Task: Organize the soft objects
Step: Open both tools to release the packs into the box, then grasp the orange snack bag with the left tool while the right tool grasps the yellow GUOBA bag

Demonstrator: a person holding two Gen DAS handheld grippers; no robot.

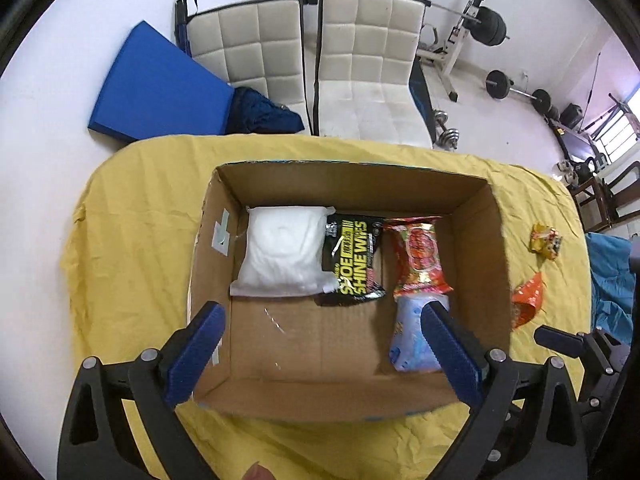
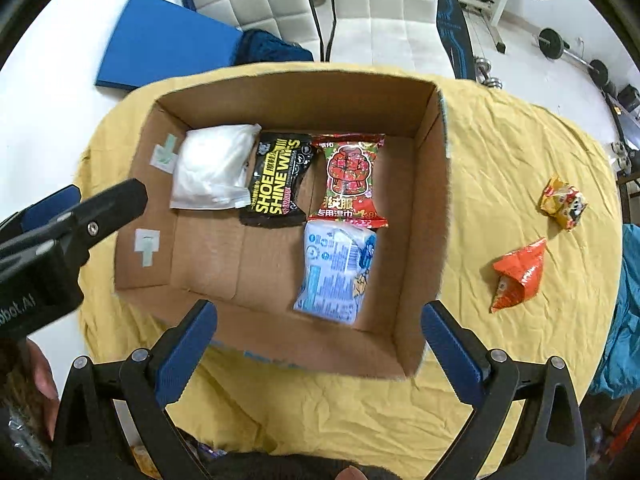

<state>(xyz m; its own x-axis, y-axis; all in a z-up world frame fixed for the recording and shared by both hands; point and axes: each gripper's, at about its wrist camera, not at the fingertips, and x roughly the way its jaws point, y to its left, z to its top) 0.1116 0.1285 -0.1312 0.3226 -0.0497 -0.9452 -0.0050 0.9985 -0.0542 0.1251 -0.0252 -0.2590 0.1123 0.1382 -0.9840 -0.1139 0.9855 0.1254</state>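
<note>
Both grippers, left and right, hang spread wide and empty over the box. Inside it: white pouch, wipes, red pack, blue pack. Right of the box lie an orange wrapper and yellow wrapper.

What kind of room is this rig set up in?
Probably a spare room at home used as a gym. Behind the yellow-clothed table stand a barbell rack with weight plates, dumbbells on the floor, and two white padded chairs. A blue mat leans nearby.
</note>
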